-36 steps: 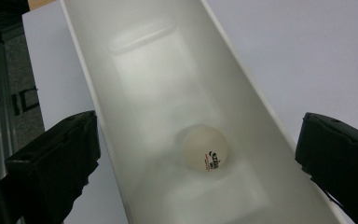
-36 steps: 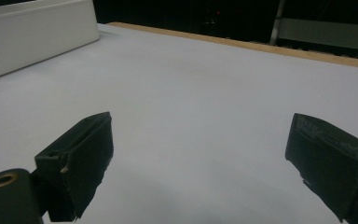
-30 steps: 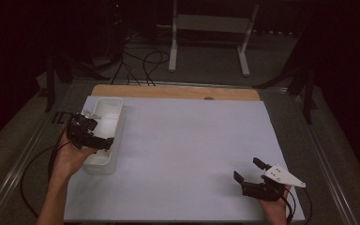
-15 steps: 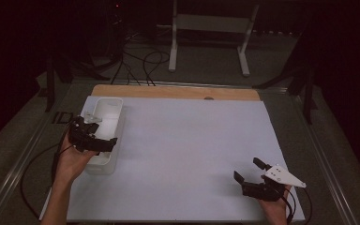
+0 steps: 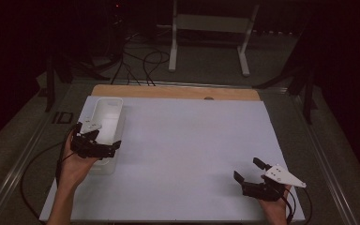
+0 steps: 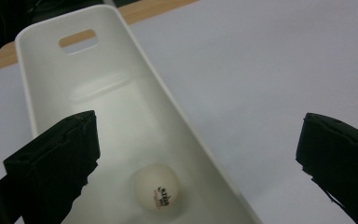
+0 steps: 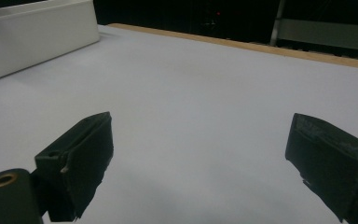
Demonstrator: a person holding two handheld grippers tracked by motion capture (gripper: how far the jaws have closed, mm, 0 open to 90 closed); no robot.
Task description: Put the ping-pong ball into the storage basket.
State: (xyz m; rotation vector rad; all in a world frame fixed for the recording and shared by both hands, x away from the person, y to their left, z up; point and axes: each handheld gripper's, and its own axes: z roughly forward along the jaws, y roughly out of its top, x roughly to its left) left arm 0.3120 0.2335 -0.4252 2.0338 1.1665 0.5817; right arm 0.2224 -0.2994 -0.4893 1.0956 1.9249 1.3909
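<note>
A long white bin [image 5: 111, 107] stands on the left side of the white table sheet [image 5: 192, 136]. A white ping-pong ball [image 6: 157, 191] with a small printed logo rests on the bin's floor near its close end. My left gripper [image 5: 106, 141] hovers over that close end, open, its jaws wide apart on either side of the bin's right wall [image 6: 182, 135]. Nothing is between them. My right gripper [image 5: 247, 170] is low over the sheet at the front right, open and empty, pointing across the table toward the bin [image 7: 37, 32].
A wooden table edge [image 5: 178, 92] runs along the back of the sheet. Behind it, on the dark floor, are a white metal stand [image 5: 208, 28] and cables [image 5: 140, 65]. Bare sheet spreads between the two grippers.
My left gripper has drawn back along the bin toward its near end and shifted slightly right. The right gripper has stayed put.
</note>
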